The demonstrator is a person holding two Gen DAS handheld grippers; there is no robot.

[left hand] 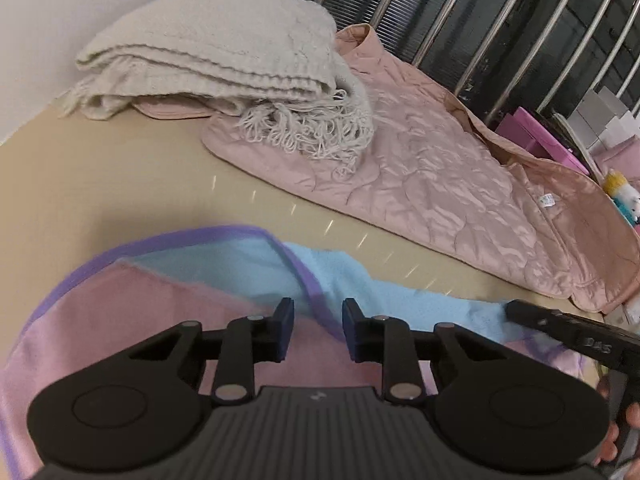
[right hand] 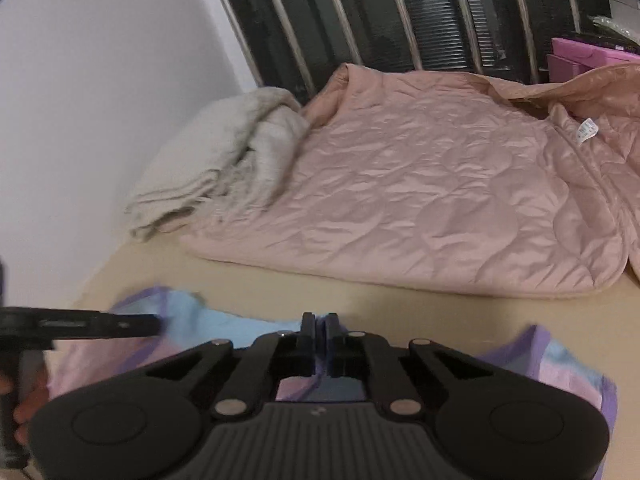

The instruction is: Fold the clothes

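A thin pastel garment [left hand: 160, 300], pink and light blue with purple trim, lies on the beige tabletop [left hand: 120, 184] right in front of both grippers. My left gripper [left hand: 318, 312] hovers over it, open, with the purple hem running under the gap between its pads. From the right, my right gripper [left hand: 514, 310] reaches onto the blue part. In the right wrist view my right gripper [right hand: 319, 320] has its jaws nearly together with a sliver of the garment [right hand: 248, 326] pinched between them. The left gripper [right hand: 156, 324] comes in from the left edge.
A quilted pink jacket [left hand: 440, 192] is spread across the far side of the table, with a folded cream fringed blanket [left hand: 216, 52] on its left end. Behind stand metal bars [left hand: 500, 20] and pink boxes [left hand: 536, 136]. A white wall [right hand: 80, 120] is at the left.
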